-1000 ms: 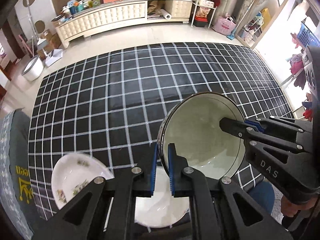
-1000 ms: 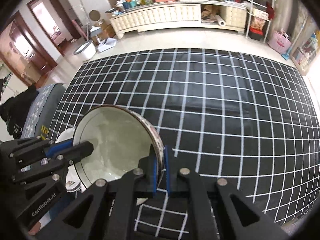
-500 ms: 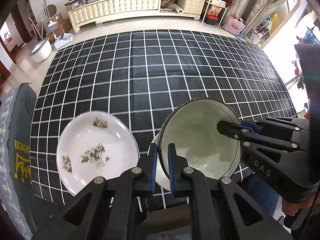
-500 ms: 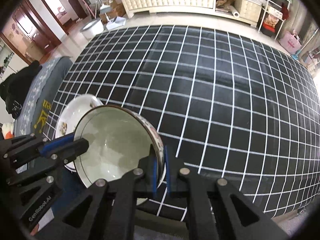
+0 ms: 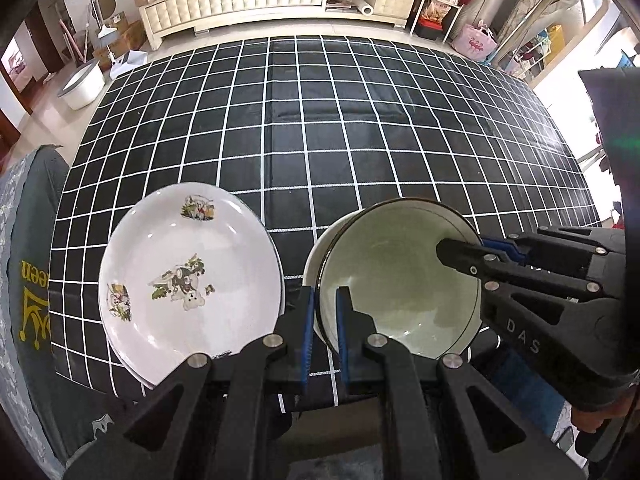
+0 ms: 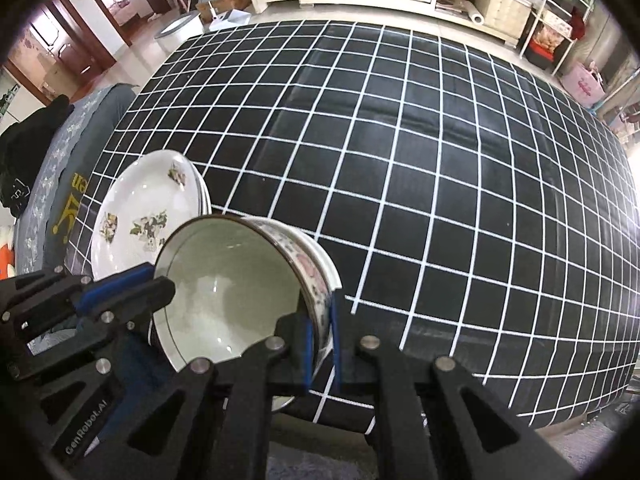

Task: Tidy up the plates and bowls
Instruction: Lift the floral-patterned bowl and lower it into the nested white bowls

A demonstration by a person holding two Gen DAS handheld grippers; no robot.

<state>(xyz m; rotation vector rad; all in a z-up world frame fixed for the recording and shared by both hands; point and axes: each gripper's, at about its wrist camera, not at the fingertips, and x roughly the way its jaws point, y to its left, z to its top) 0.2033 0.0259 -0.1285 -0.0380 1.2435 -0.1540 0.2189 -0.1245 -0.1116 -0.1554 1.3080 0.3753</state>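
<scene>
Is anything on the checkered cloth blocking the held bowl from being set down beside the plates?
Nothing visible does. The bowl, pinched by the left gripper and right gripper, hangs over the checkered cloth; the plates lie to its left.

Bowl between both grippers' jaws

A pale-green-lined bowl with a dark rim and floral outside sits tilted, nested in a white bowl, just right of stacked white plates printed with small pictures, near the checked cloth's front edge
</scene>
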